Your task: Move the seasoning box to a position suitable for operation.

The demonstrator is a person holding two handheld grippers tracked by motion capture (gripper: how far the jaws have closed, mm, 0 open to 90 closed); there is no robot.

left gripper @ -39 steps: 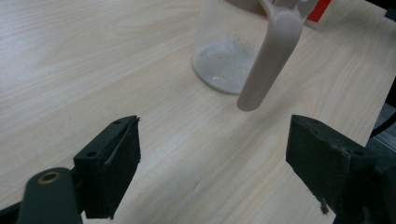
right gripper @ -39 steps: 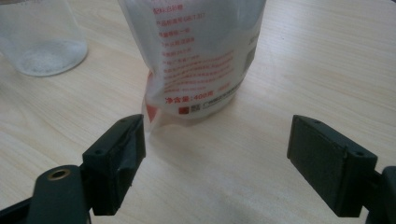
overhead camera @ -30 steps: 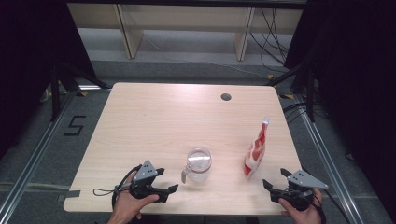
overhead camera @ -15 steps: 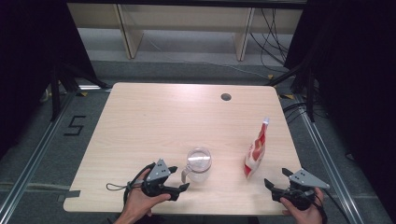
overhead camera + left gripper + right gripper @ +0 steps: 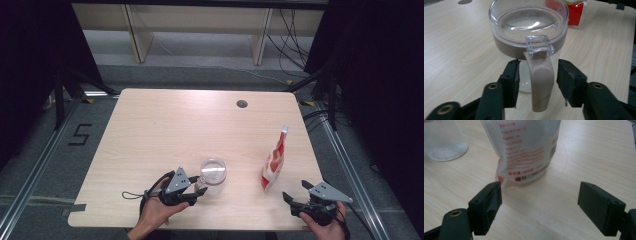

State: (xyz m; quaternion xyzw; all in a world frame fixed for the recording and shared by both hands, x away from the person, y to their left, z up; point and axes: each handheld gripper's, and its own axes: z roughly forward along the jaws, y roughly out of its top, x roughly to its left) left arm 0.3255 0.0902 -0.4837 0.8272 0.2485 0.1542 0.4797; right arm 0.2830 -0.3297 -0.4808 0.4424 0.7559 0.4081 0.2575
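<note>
A clear glass jar (image 5: 213, 172) with a see-through lid (image 5: 529, 22) and a beige handle (image 5: 541, 82) stands near the table's front edge. My left gripper (image 5: 200, 192) reaches it from the left. In the left gripper view the left gripper (image 5: 537, 75) has the handle between its pads, with a thin gap on each side; its jaws have just been closing. A red and white pouch (image 5: 274, 162) stands upright to the right. My right gripper (image 5: 295, 192) rests open at the front right corner, just short of the pouch (image 5: 526, 147), nothing between the right gripper (image 5: 540, 195) pads.
The wooden table (image 5: 165, 130) has a round cable hole (image 5: 242, 104) at the back right. Its front edge runs just under both hands. Shelving and cables lie beyond the far edge, and dark curtains flank both sides.
My left gripper has moved right up to the jar and its jaws have narrowed around the handle. The right gripper, the jar and the pouch have stayed put.
</note>
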